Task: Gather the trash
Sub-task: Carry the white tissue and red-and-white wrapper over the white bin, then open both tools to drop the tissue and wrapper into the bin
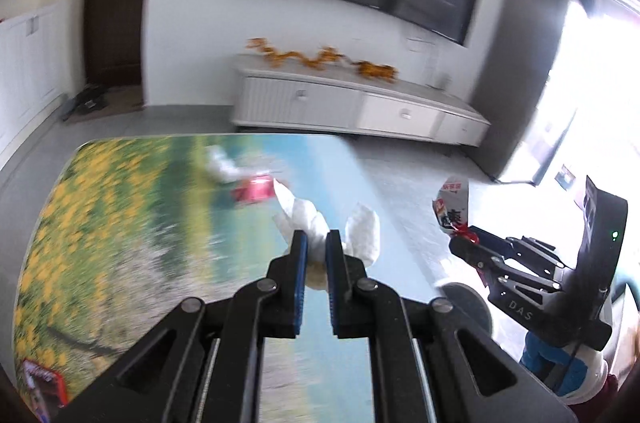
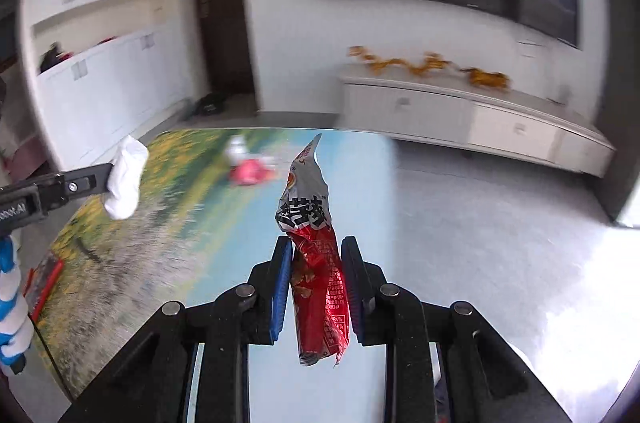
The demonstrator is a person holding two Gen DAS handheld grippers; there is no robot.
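Above the table (image 1: 120,223), the left gripper (image 1: 316,243) pinched a white tissue (image 1: 308,219) and the right gripper (image 2: 316,255) clamped a snack wrapper (image 2: 316,243); both seemingly needed carrying to a bin next.

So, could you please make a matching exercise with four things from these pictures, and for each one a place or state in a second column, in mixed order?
Column one:
1. crumpled white tissue
2. red and silver snack wrapper
3. red packet
4. orange garland

Column two:
a. lies on the low white cabinet under the TV
b. pinched in the left gripper
c. lies far out on the picture-print table, beside another white tissue
d. held upright in the right gripper

Pairs: 1-b, 2-d, 3-c, 4-a
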